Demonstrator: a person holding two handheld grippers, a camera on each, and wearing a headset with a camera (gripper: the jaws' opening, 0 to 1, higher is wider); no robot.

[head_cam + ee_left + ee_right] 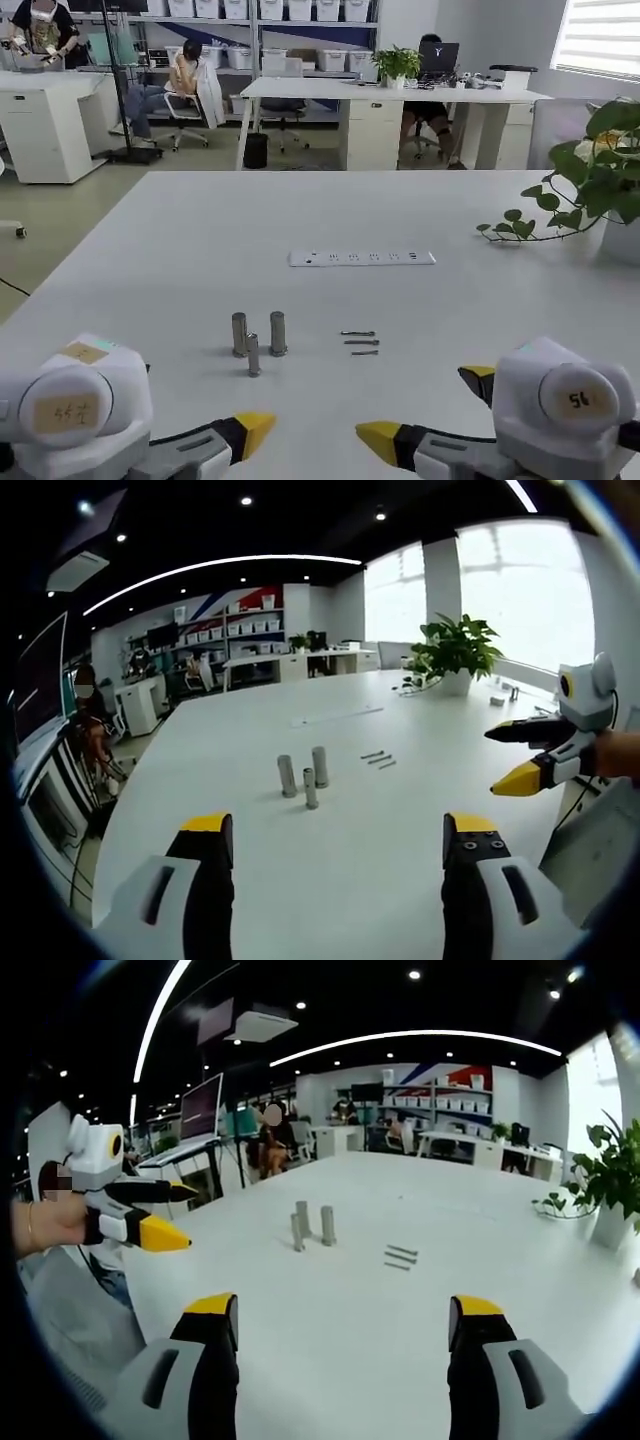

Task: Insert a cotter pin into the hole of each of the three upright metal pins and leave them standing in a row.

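- the left gripper [338, 830] is hovering over the near edge of the desk [450, 320], jaws spread wide and holding nothing.
- the right gripper [340, 1310] is hovering beside it toward the right edge, also spread and empty.
- the three metal pins [256, 340] are standing upright in a tight cluster around the middle of the desk. two taller ones are sitting side by side and a smaller-looking one is standing in front, nearer the near edge, so they are forming a triangle, not a row.
- the three cotter pins [361, 342] are lying flat and parallel, near the metal pins on the right-edge side but not touching them.
- a power strip [362, 258] is lying further toward the far edge, and a plant [600, 180] is leaning in over the right edge.
- judging from this, the first pick is coming up; the holes are too small to make out.
- the right gripper is sitting on the cotter pins' side, so it is probably best placed to take the outermost one, pinching near one end and leaving the other end free for threading.
- the left gripper is better used steadying one metal pin low on its body, keeping the hole clear.
- thin pins lying flat are likely to slip or nudge their neighbours, and the crowded metal pins are likely to topple, so a slow, square approach is looking wise.
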